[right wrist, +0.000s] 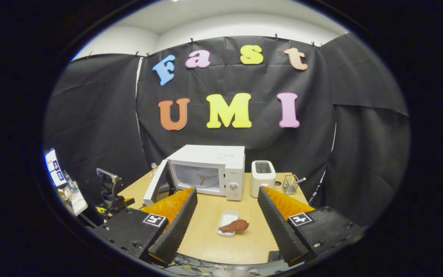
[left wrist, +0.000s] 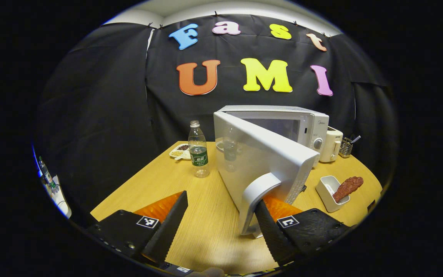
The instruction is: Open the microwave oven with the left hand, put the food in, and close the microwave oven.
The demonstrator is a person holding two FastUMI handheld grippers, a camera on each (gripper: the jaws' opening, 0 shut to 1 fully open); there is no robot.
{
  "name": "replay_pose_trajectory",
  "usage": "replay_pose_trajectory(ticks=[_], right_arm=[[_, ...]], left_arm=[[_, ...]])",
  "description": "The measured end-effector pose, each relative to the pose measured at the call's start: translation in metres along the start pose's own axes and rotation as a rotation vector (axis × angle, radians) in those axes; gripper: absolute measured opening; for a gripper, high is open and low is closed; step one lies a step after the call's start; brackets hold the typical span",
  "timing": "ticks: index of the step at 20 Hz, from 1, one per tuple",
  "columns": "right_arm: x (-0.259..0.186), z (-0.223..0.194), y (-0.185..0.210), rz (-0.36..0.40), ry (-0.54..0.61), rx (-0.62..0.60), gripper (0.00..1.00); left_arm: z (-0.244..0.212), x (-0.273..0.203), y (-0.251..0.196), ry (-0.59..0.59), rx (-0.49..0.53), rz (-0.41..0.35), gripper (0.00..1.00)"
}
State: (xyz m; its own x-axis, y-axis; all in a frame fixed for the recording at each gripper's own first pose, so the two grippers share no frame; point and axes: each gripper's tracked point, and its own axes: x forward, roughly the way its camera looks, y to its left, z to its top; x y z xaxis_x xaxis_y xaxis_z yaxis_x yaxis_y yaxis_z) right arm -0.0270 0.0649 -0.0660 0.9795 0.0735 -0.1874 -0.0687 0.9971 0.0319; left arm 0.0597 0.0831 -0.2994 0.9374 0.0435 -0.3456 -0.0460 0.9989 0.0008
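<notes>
door: microwave oven (right wrist: 210,171) stands at the far middle of the surface (left wrist: 206,231); its door (left wrist: 260,161) is swung out toward the near side, hinged on the scene's left, cavity exposed with the turntable hub visible in the right gripper view
left gripper: left gripper (left wrist: 221,227) sits right at the door handle (left wrist: 258,200); fingers spread wide, the right-side finger (left wrist: 273,231) tucked behind or against the handle, the other finger well apart over bare surface; not clamped on anything
right gripper: right gripper (right wrist: 227,223) hangs back at the near edge, fingers wide apart, nothing between them but air
food: reddish-brown drumstick-shaped food (right wrist: 237,225) lies across a small white tray (right wrist: 225,223), near middle of the surface, in front of the microwave oven's control side
key relation: food lies straight ahead between the right fingers, farther off and lower; long axis runs left-right across the line of approach, thick end right, thin end on the tray
nearer hand: right, judging by framing; left is busy at the door
step: door looks open enough; food pickup looks next
bystanders: water bottle (left wrist: 198,152) and snack plate (left wrist: 179,152) far left, toaster (right wrist: 263,177) and wire holder (right wrist: 290,184) far right
</notes>
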Motion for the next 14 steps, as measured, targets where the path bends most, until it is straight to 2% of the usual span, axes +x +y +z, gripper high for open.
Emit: replay_pose_trajectory(ticks=[1,2,6,7,8,10,11,12,14], right_arm=[[0.000,-0.001,0.000,-0.001,0.001,0.002,0.92],[-0.002,-0.003,0.001,-0.002,0.003,0.005,1.00],[-0.002,-0.009,0.007,0.006,0.010,0.016,1.00],[-0.001,-0.009,0.008,0.008,0.013,0.015,0.91],[-0.001,-0.011,0.010,0.010,0.014,0.016,1.00],[-0.001,-0.015,0.015,0.019,0.018,0.020,1.00],[0.000,-0.017,0.017,0.024,0.021,0.022,0.91],[0.003,-0.018,0.018,0.027,0.023,0.021,1.00],[0.007,-0.024,0.020,0.030,0.028,0.018,1.00]], left_arm=[[-0.001,-0.001,0.005,0.004,-0.002,0.002,0.95],[-0.001,-0.002,0.007,0.011,-0.013,-0.001,0.96],[-0.005,-0.011,0.018,0.017,-0.031,-0.018,0.95],[-0.006,-0.015,0.024,0.012,-0.031,-0.017,0.95],[-0.007,-0.018,0.032,0.013,-0.032,-0.010,0.95],[-0.010,-0.024,0.054,0.016,-0.027,0.030,0.96],[-0.012,-0.025,0.065,0.017,-0.029,0.047,0.95],[-0.013,-0.027,0.075,0.023,-0.030,0.063,0.95],[-0.014,-0.030,0.096,0.028,-0.028,0.096,0.96]])
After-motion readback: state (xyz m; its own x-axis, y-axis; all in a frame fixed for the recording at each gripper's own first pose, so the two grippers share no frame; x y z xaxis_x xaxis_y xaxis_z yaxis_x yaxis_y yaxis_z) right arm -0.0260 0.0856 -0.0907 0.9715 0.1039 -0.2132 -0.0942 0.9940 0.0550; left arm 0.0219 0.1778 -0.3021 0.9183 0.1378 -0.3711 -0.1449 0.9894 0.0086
